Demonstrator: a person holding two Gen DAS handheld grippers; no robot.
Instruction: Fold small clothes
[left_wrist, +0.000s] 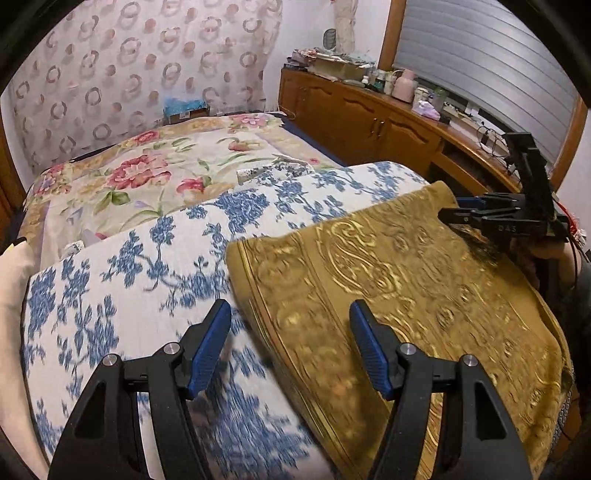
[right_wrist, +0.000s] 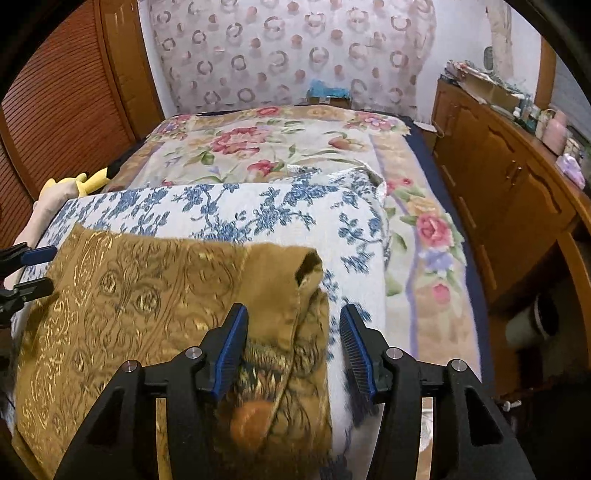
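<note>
Right tool (right_wrist: 293, 347) up close, jaws parted, nothing pinched, straddling the right edge of the gold patterned garment (right_wrist: 147, 314). Left tool (left_wrist: 290, 347) gapes empty over its left hem. The garment lies flat at six o'clock on the blue-flowered quilt (left_wrist: 147, 258). Looks soft, light, floppy; I'd pinch the corners at both edges.

Gold-patterned brown garment (right_wrist: 122, 295) lies spread on blue-floral cloth (right_wrist: 229, 206), right edge rumpled.
</note>
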